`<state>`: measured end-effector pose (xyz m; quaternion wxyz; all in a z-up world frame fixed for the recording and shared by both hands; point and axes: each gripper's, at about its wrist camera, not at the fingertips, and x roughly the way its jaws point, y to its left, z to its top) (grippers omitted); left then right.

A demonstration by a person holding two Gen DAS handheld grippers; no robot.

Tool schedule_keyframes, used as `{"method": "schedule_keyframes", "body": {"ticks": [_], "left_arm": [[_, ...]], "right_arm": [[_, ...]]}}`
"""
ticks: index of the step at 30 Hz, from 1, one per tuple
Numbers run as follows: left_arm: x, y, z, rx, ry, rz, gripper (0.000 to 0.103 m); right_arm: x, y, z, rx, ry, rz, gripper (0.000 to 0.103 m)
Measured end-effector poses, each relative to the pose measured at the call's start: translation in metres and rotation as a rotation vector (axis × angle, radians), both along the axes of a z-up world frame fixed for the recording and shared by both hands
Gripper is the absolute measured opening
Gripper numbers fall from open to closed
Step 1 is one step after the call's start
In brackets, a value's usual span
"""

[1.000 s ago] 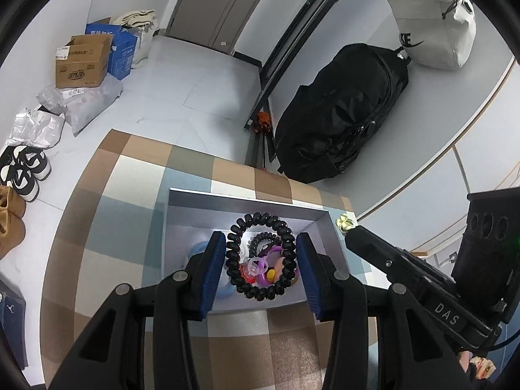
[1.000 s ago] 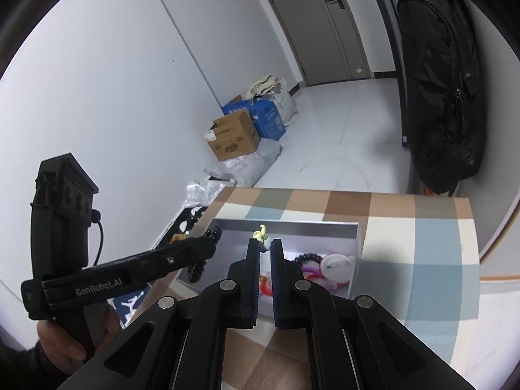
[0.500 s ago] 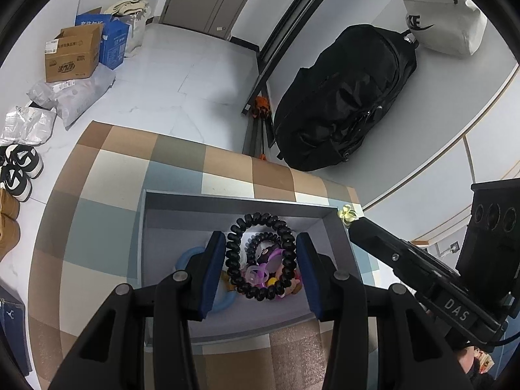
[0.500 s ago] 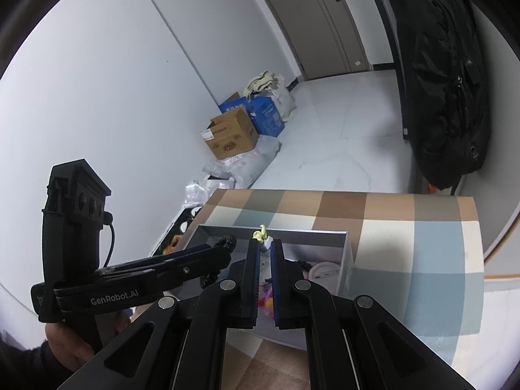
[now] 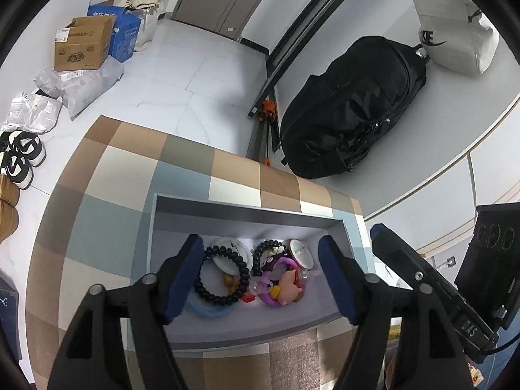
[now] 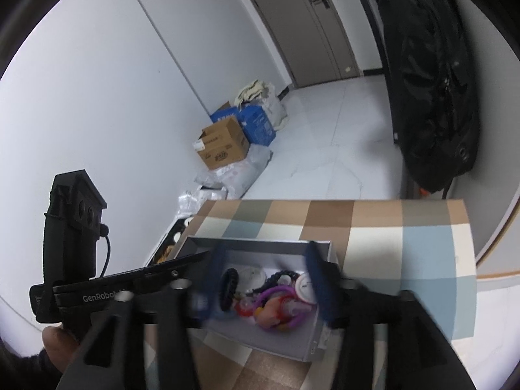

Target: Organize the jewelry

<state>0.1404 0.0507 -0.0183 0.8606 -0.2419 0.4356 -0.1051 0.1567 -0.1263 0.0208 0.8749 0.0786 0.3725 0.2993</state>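
Blurred right gripper (image 6: 265,279) and left gripper (image 5: 260,276) just opened, empty, over the grey jewelry box (image 5: 247,211); its contents look tangled on the checked tablecloth (image 5: 107,195).

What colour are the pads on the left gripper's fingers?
Dark blue, on black fingers. The left wrist view shows them best.

In the right wrist view the right hand-held gripper (image 6: 265,279) is smeared by motion blur, its fingers (image 6: 216,279) rendered as soft streaks, and the jewelry heap in the grey tray (image 6: 260,245) cannot be sorted into single pieces. In the left wrist view the blue ring (image 5: 206,310) is mostly hidden under the black beaded bracelet (image 5: 221,276). The white bag (image 5: 455,29) is cut by the lens rim. Print on the cardboard box (image 5: 83,45) is too small to read.
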Motion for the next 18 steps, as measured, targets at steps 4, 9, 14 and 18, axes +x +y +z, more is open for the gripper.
{"method": "schedule_keyframes", "body": {"ticks": [4,9,14,18], "left_arm": [[0.001,-0.002,0.001,0.034,-0.005,0.007,0.069],[-0.001,-0.004,0.003,0.077,-0.018,0.014,0.069],[-0.005,-0.003,0.004,0.122,-0.027,0.037,0.069],[-0.010,-0.004,0.006,0.149,-0.035,0.050,0.069]], "right_arm": [[0.003,-0.002,-0.002,0.003,0.012,-0.008,0.075],[0.003,-0.003,-0.004,-0.008,0.021,-0.018,0.080],[0.002,-0.003,-0.005,-0.015,0.023,-0.018,0.082],[-0.003,-0.006,-0.003,-0.015,0.014,-0.027,0.089]]}}
